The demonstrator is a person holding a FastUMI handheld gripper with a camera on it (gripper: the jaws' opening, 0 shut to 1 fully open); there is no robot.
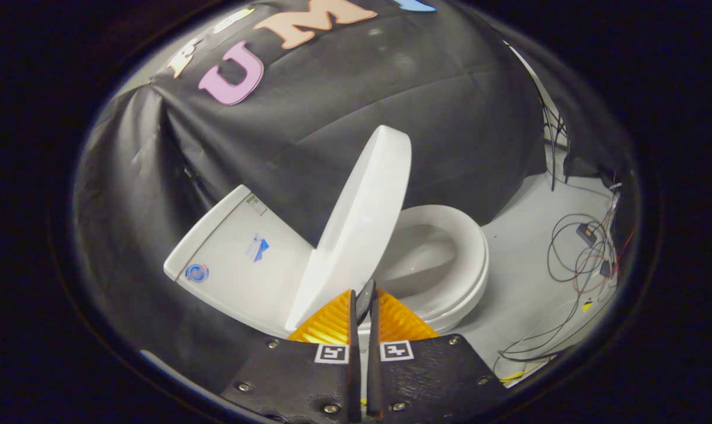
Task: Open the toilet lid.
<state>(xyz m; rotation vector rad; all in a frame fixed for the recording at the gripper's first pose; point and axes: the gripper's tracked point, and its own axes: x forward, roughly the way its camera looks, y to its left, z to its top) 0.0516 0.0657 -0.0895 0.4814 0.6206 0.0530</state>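
Observation:
The white toilet appears tilted in this view, with its tank (238,259) on one side and its seat ring and bowl (450,253) on the other. The lid (358,229) is raised off the seat and stands steeply between the bowl and the tank. My gripper (364,297) sits right at the lid's near edge, where lid and seat meet. Its fingers are shut with only a thin slit between them. A small dark shape shows in the slit at the tips; I cannot tell what it is. The lid itself is not pinched between the fingers.
Black cloth (391,88) hangs as the wall behind the toilet. Beyond the bowl, several loose cables (579,253) and small boxes lie on the pale floor (526,235).

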